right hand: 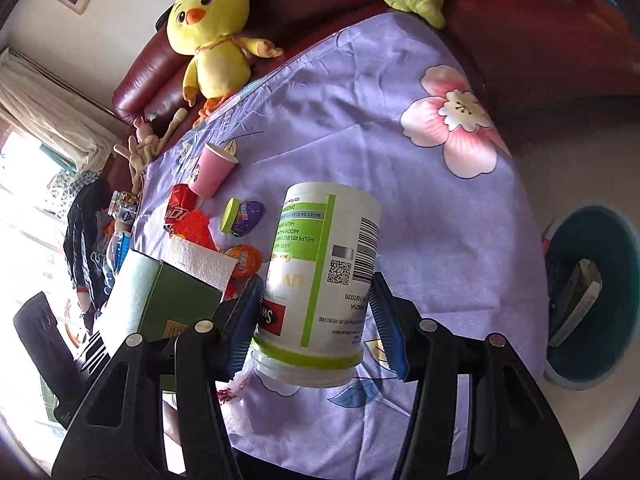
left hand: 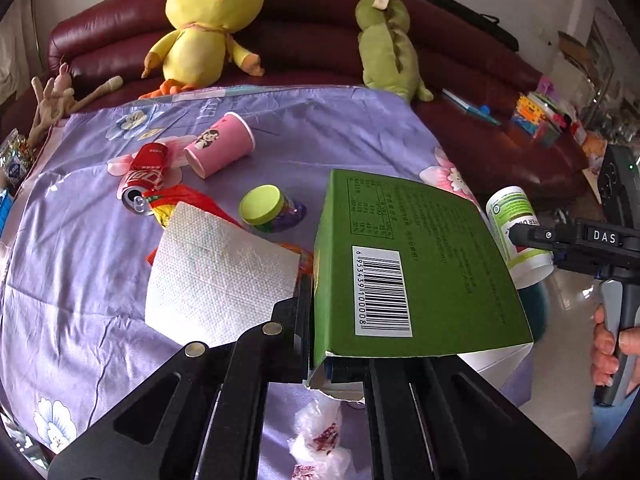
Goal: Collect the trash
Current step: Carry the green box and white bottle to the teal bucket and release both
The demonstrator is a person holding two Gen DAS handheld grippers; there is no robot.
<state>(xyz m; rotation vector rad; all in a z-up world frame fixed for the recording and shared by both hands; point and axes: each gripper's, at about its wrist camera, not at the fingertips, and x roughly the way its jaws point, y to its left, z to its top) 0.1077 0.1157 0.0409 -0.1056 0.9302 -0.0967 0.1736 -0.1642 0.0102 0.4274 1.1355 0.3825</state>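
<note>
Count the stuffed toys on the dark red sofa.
3: a yellow plush chick at the back left, a green plush dinosaur at the back right, a beige long-limbed plush at the left end. Others may be hidden.

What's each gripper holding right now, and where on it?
Left gripper clamps the green box at its torn open end. Right gripper clamps the white bottle across its body near the neck.

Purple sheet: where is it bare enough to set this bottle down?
Bare cloth lies right of the green-lidded jar, running to the big pink flower print, and along the sofa-side edge. Crowded on the left: pink cup, red can, paper towel.
</note>
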